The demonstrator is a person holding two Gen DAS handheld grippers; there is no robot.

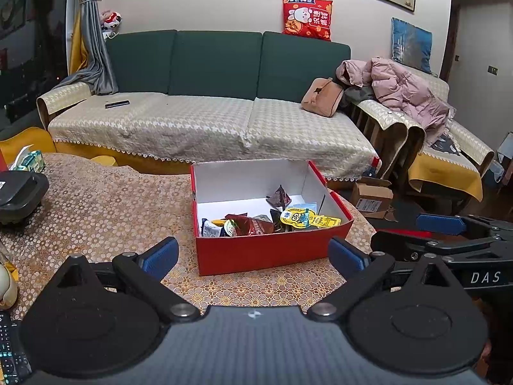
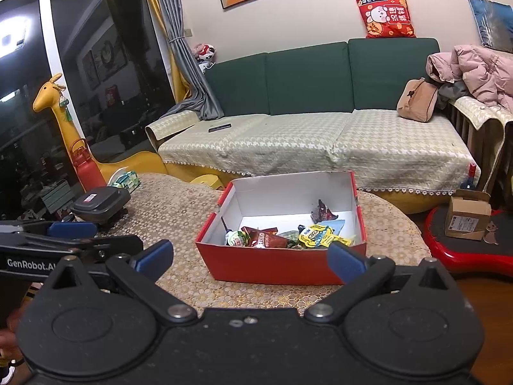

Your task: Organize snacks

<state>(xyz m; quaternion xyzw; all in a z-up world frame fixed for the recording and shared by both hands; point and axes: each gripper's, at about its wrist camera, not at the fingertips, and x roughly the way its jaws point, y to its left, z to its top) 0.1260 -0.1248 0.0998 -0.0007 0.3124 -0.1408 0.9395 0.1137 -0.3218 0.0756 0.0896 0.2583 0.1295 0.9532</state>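
A red box [image 1: 263,252] with a white inside stands on the patterned table [image 1: 105,205]. In it lie several snack packets, among them a yellow cartoon pouch [image 1: 299,218] and a dark red wrapper [image 1: 253,224]. My left gripper [image 1: 253,255] is open, its blue pads wide apart just in front of the box's near wall, nothing between them. In the right wrist view the same box [image 2: 275,266] holds the yellow pouch [image 2: 315,235]. My right gripper [image 2: 250,258] is also open and empty, close before the box. Each gripper shows at the edge of the other's view.
A dark lidded container [image 2: 101,203] and a green tissue pack [image 2: 125,181] sit on the table's left side. A remote control [image 1: 9,349] lies at the near left. Behind the table is a green sofa [image 1: 218,64]; a cardboard box [image 2: 468,215] rests on a red stool at right.
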